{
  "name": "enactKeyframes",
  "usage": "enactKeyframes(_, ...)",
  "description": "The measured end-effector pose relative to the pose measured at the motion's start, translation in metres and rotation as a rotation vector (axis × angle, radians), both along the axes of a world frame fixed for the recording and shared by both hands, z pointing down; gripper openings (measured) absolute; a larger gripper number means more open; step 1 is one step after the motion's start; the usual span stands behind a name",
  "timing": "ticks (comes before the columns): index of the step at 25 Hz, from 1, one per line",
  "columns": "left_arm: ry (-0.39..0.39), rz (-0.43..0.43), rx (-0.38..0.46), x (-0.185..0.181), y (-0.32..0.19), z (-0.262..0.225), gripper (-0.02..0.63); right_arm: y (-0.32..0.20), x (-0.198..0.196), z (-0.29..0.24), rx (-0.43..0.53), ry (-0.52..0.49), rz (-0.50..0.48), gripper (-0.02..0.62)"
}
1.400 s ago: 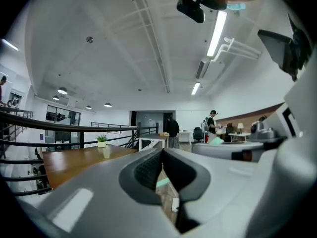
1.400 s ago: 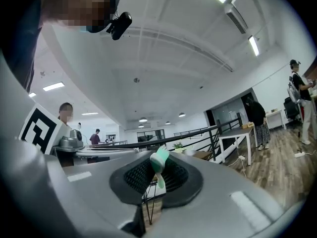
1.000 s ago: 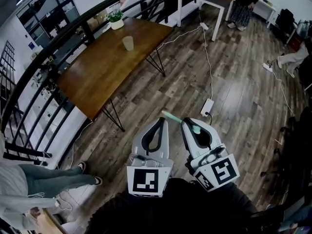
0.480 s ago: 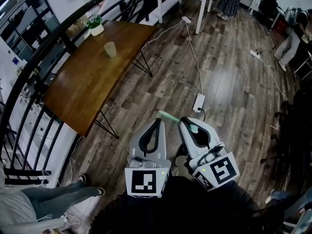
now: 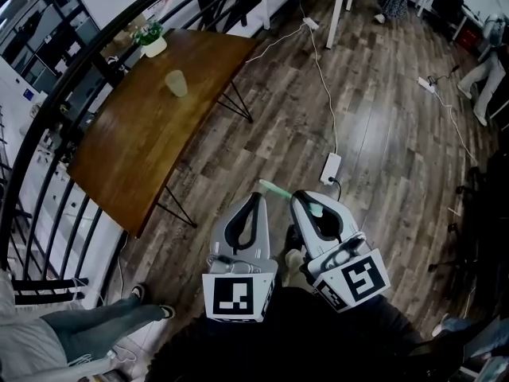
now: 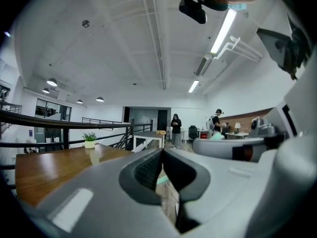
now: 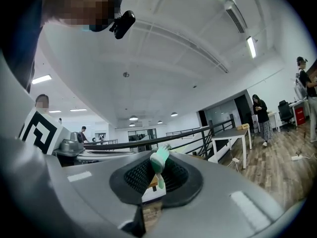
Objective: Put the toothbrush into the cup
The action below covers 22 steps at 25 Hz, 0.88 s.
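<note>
Nearest the person, at 6 o'clock in the head view, the left gripper (image 5: 258, 198) and the right gripper (image 5: 305, 200) are held side by side above the wooden floor (image 5: 382, 134), both pointing toward 12 o'clock. The left gripper's jaws are pressed together at their tips with nothing between them. The right gripper's jaws are clamped on the mint-green toothbrush (image 5: 276, 188), which lies crosswise in the grip. Its handle sticks out toward 10 o'clock, just ahead of the left gripper's tips. Just past the right gripper, at 1 o'clock, a white power strip (image 5: 332, 168) lies on the floor, its cable running off toward 12 o'clock. Well apart from both grippers, at 11 o'clock, stands the wooden tabletop (image 5: 135, 142). The pale cup (image 5: 176, 83) sits upright on its far half, and a small potted plant (image 5: 151, 41) stands beyond the cup near the far edge. Farthest off, at 12 o'clock, is a white-legged table (image 5: 343, 10).
</note>
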<state>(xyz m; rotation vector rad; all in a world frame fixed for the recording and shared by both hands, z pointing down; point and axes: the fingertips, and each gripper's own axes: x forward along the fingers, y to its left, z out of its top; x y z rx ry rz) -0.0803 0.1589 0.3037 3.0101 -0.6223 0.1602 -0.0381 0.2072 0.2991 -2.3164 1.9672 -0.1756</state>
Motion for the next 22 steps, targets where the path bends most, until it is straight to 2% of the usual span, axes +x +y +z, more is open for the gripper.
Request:
enactKeyframes(6,-0.013,-0.017,0.030,0.056,-0.027,-0.008,0.009,-0.029,0.058,-0.006,0.022,-0.009,-0.018,0.020)
enactKeyframes(16,0.017,-0.075,0.093,0.145,-0.061,-0.033,0.008,-0.065,0.142,-0.029,0.076,0.027,-0.095,0.021)
enactKeyframes(22,0.005,-0.135,0.090,0.166,-0.081,-0.025,0.009,-0.086,0.170,-0.021,0.070,0.020,-0.139,0.020)
